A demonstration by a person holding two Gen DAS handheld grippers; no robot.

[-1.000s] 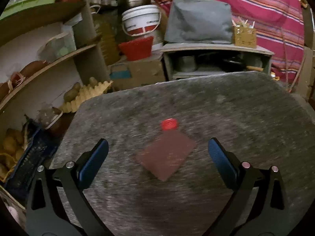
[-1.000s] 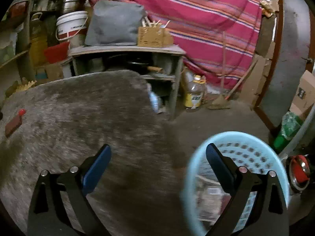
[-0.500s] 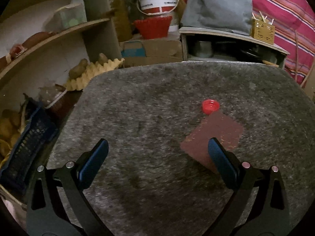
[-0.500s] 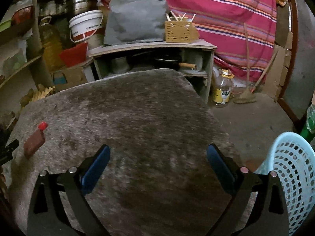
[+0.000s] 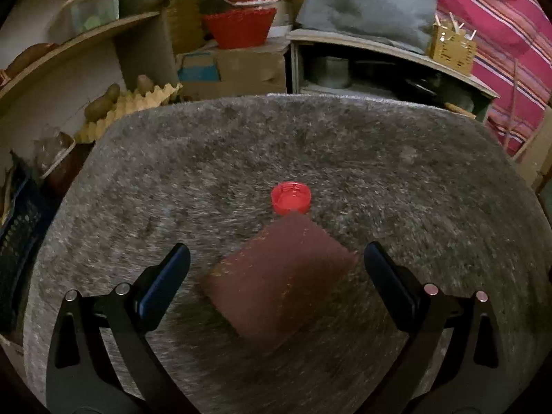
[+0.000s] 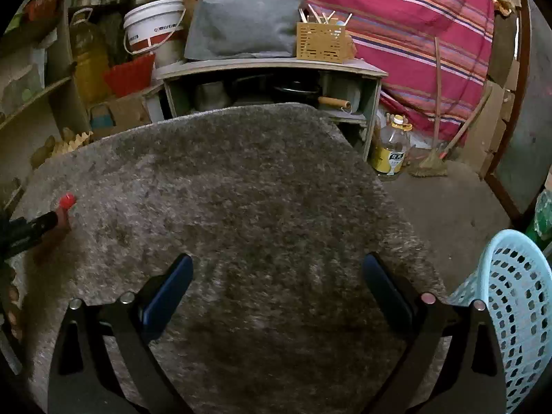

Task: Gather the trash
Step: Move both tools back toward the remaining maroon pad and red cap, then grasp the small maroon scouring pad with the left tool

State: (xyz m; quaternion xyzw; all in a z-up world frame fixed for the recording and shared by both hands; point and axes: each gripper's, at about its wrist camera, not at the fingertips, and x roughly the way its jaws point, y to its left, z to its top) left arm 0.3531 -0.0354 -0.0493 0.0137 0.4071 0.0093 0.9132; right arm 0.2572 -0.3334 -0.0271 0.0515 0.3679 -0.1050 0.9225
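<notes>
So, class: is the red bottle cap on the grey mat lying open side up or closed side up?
Open side up. The red bottle cap shows its hollow inside and rim, lying on the grey mat beside the brown pad.

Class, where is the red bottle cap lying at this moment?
In the left wrist view the red bottle cap lies on the grey carpeted table, touching the far corner of the brown pad, just ahead of the open left gripper.
</notes>
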